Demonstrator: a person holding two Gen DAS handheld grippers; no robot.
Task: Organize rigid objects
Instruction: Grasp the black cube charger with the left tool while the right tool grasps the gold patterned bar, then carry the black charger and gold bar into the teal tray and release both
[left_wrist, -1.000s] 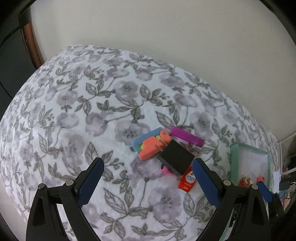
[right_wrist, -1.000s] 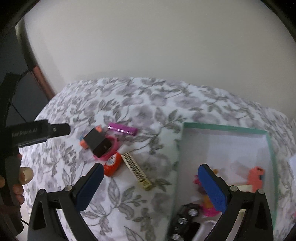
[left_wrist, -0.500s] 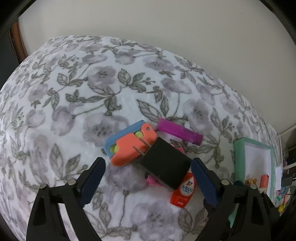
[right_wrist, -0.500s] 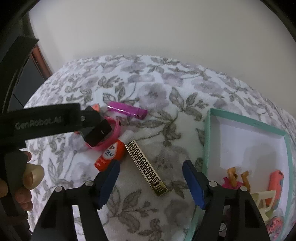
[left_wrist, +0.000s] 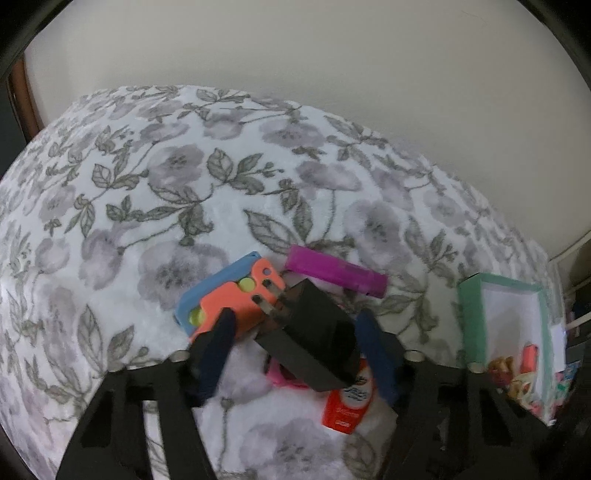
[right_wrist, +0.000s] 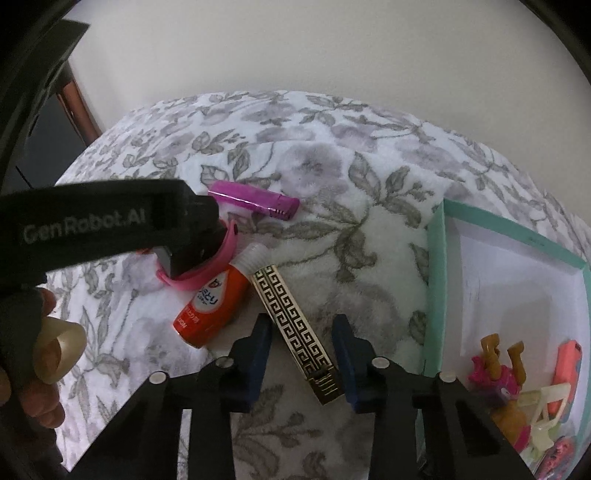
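A black plug adapter (left_wrist: 310, 332) lies on a pile with an orange and blue toy (left_wrist: 236, 299), a pink band (left_wrist: 280, 373) and a red tube (left_wrist: 347, 406). My left gripper (left_wrist: 295, 332) straddles the adapter, jaws closing. Its right pad sits at the adapter's side and its left pad stands a little apart. In the right wrist view a gold and black patterned bar (right_wrist: 295, 325) lies between the fingers of my right gripper (right_wrist: 303, 343). Those jaws are closing too, with a gap on both sides of the bar. A purple lighter (right_wrist: 255, 201) lies behind the pile.
A teal box (right_wrist: 436, 295) with a white floor stands on the right of the flowered blanket (left_wrist: 147, 206) and holds several small toys (right_wrist: 517, 387). A hand (right_wrist: 33, 369) grips the left tool at the left edge. A pale wall rises behind.
Both grippers have come down close to the blanket and narrowed their jaws. The left one now frames the black adapter, the right one the patterned bar.
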